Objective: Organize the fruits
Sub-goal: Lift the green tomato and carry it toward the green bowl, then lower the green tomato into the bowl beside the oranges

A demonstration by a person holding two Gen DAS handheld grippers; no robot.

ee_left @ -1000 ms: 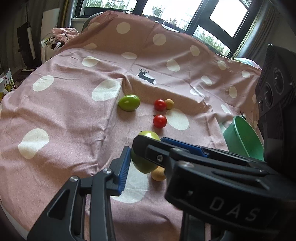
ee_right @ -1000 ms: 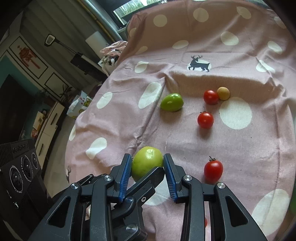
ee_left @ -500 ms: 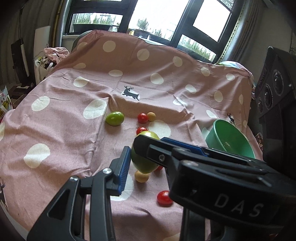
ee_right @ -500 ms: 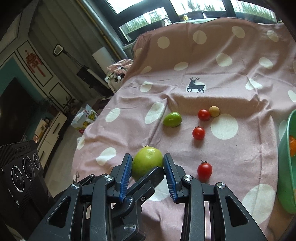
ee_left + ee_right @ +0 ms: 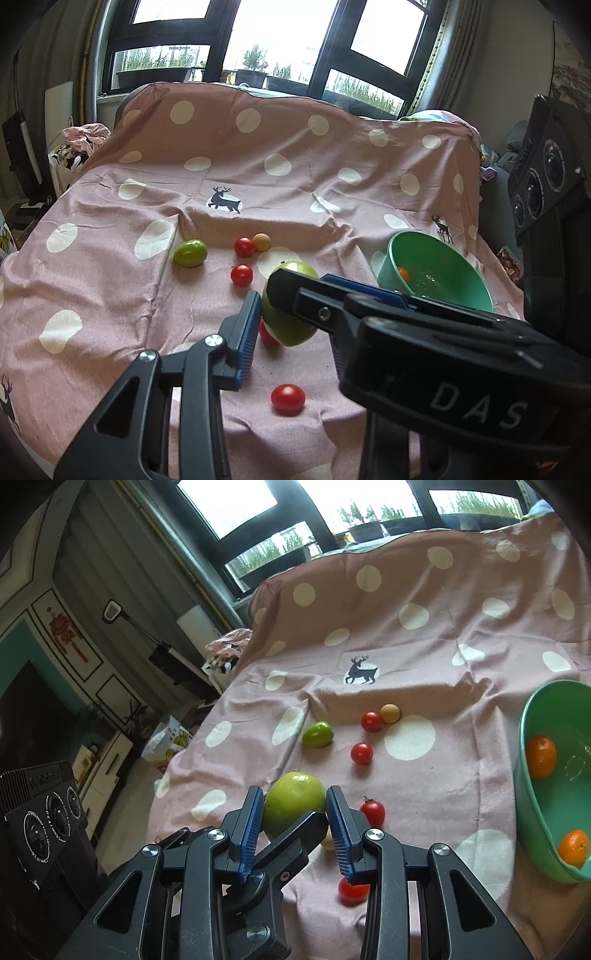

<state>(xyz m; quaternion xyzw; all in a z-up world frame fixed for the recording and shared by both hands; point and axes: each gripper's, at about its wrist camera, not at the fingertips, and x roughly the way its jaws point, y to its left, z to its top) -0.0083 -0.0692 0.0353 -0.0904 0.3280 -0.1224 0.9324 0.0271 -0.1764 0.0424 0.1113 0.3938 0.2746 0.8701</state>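
Note:
A big green apple (image 5: 291, 328) (image 5: 295, 805) hangs above the pink dotted cloth (image 5: 110, 288). My left gripper (image 5: 291, 306) and right gripper (image 5: 295, 808) are both shut on it, their fingers crossed. The right gripper's black body (image 5: 443, 369) fills the lower right of the left wrist view. A green bowl (image 5: 524, 738) (image 5: 388, 266) stands to the right with two oranges (image 5: 541, 757) in it. On the cloth lie a smaller green fruit (image 5: 190, 253) (image 5: 317, 734), a tan fruit (image 5: 390, 713) and several cherry tomatoes (image 5: 288, 398) (image 5: 362, 753).
A black box with round dials (image 5: 546, 177) (image 5: 44, 805) stands close beside the table. The cloth rises over a chair back (image 5: 258, 110) at the far side, below the windows. Bags and clutter (image 5: 81, 140) sit off the left edge.
Both grippers have risen and drawn back with the apple, lifting it off the cloth. The fruits on the cloth look smaller, and the green bowl has come fully into view.

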